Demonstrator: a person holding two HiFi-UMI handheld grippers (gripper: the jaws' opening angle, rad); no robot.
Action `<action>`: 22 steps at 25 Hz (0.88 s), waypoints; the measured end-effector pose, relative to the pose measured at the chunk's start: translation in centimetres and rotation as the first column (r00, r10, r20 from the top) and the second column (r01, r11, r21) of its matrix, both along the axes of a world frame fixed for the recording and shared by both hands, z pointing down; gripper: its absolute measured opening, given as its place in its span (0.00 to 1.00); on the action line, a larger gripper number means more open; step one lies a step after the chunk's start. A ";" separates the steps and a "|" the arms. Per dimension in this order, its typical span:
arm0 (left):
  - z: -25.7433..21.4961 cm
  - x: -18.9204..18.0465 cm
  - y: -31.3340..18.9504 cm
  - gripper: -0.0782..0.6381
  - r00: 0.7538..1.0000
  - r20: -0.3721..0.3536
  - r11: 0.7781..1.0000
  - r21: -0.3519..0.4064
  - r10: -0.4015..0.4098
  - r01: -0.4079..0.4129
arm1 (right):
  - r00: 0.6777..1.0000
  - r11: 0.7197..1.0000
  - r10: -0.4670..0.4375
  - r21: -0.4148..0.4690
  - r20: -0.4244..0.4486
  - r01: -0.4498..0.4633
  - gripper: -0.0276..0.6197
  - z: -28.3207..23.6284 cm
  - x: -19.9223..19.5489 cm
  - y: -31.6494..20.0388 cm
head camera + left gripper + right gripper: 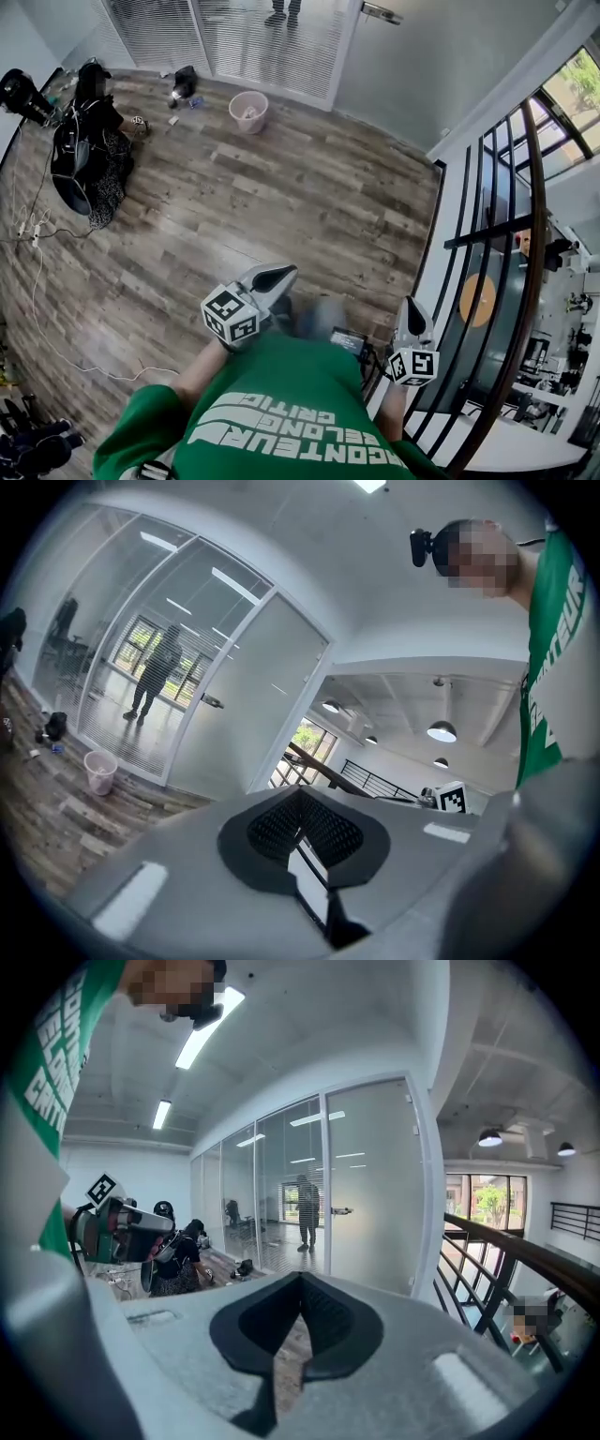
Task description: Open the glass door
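Note:
The glass door (pixel 412 66) is a frosted panel in a white frame across the wooden floor, with a metal handle (pixel 380 11) on its left edge. Both gripper views face the door (pixel 253 705) (pixel 375 1185) and its handle (pixel 214 702) (pixel 339 1210) from a distance. My left gripper (pixel 277 275) (pixel 302 797) is shut with nothing between its jaws. My right gripper (pixel 411 309) (pixel 300 1286) is held beside it, also shut and holding nothing. Neither gripper touches the door.
A person (pixel 155 672) (pixel 307 1211) stands behind the striped glass wall left of the door. A pink bucket (pixel 248 111) stands near that wall. Black bags (pixel 84 141) and cables lie at the left. A black stair railing (pixel 497 281) runs along the right.

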State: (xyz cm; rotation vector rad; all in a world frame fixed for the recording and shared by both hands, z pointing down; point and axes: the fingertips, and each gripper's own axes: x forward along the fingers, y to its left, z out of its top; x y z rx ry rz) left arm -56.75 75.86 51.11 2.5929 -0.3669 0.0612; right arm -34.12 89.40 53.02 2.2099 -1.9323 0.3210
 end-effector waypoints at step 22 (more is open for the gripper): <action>-2.8 27.0 -16.6 0.13 0.999 0.044 0.998 0.056 -0.016 0.013 | 0.974 0.988 -0.035 0.152 0.224 0.001 0.03 -1.1 28.8 -18.5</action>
